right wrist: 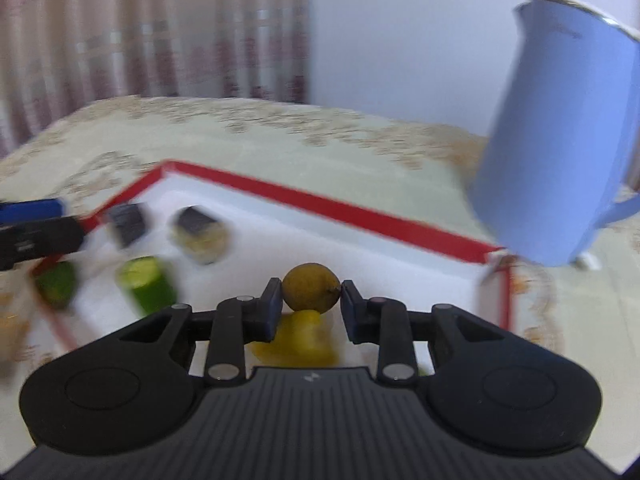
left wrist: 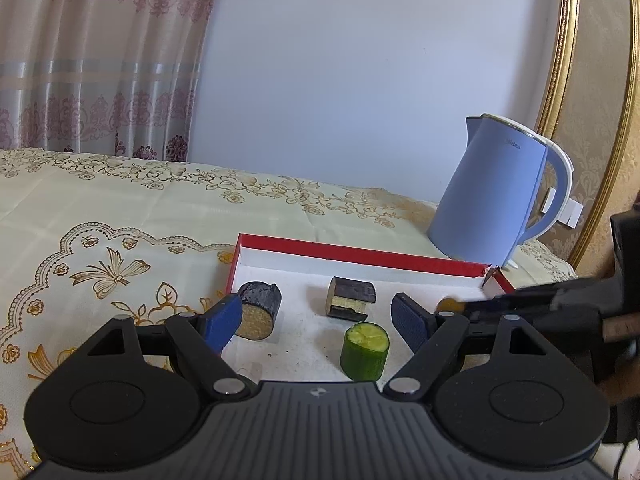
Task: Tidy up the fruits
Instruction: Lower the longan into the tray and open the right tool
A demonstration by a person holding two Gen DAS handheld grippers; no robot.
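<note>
Small yellow-brown round fruit (right wrist: 311, 288) above red-rimmed white tray (right wrist: 400, 229), beside upright green cucumber chunk (left wrist: 364, 351).

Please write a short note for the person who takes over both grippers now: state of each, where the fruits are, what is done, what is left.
Left gripper: open, empty, over the red tray.
Right gripper: shut on a small yellow-brown fruit, held over the tray; view blurred.
In the tray: two dark pieces, a cucumber piece, something yellow under the right jaws.
A second green piece lies at the tray's edge.
Left: set the fruit down.
</note>
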